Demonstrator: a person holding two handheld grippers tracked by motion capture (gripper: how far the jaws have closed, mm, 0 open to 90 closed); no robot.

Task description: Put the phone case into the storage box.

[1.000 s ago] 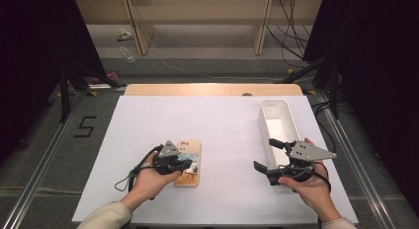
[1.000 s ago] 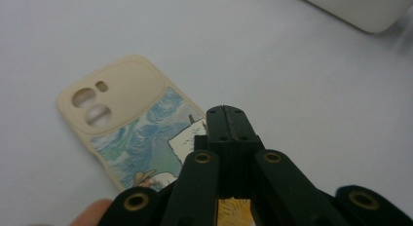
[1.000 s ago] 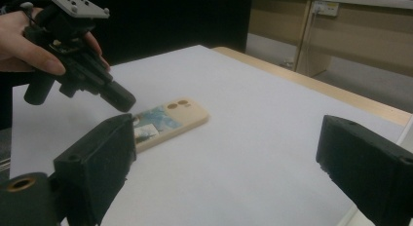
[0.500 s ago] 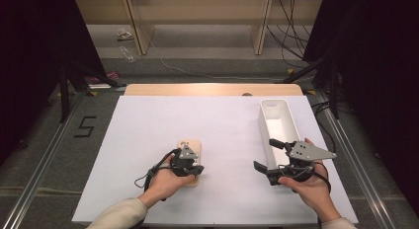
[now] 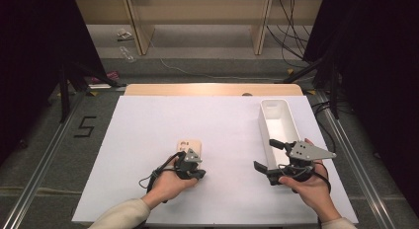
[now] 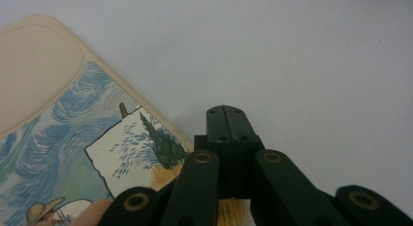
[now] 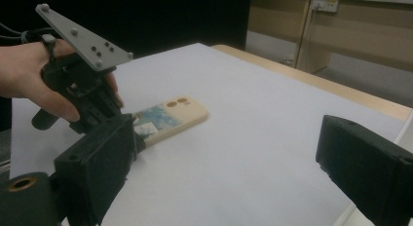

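Jaws pressed together, the left gripper (image 5: 193,173) had its closed tip on the white table cover (image 5: 148,130) just beside the near edge of a phone case (image 5: 189,146), with nothing caught between them. My guess was that the person meant to nudge or pry at that edge with the shut tip rather than pinch it, since a flat case lying on a flat sheet offers little to grab from above. The right gripper (image 5: 269,156) hung well apart over the near end of a narrow white bin (image 5: 275,121), jaws spread wide and empty, probably waiting its turn. The case lay left of centre on the table, cream-coloured, with rounded corners. Its back carried a painted scene of blue swirling strokes, a dark green tree and a small figure in a hat. From the right gripper view I could make out two round camera holes near its far end.
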